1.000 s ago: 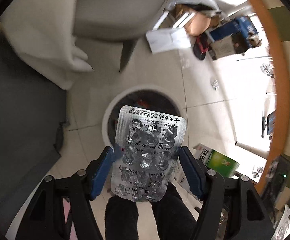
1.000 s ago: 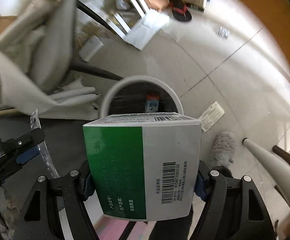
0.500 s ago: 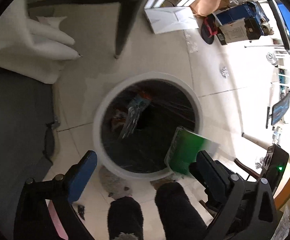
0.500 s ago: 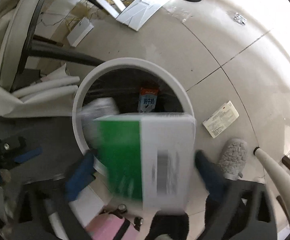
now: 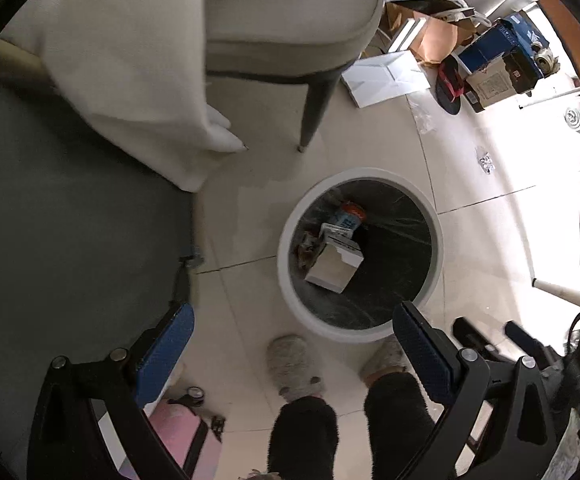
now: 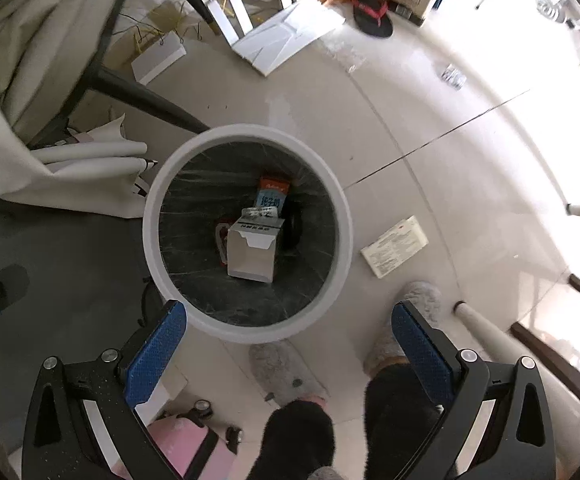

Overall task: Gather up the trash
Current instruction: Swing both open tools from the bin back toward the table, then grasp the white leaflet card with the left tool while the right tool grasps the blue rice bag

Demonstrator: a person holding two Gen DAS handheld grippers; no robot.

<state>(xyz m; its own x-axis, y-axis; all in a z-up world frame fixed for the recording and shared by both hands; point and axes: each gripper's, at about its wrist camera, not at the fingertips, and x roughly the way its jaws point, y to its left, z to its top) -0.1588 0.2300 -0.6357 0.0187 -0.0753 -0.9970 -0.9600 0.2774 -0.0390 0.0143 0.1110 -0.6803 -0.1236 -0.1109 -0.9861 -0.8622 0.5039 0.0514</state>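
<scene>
Dropped box (image 6: pixel 252 250) in bin (image 6: pixel 346 240), beyond jaws

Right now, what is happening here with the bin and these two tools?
A person is collecting trash with a hand-held gripper in each hand. Both the left hand-held gripper and the right hand-held gripper are open and empty above the white round bin. A white carton and a blue-and-orange carton lie inside the bin. A white leaflet lies on the floor beside the bin, not yet picked up.
</scene>
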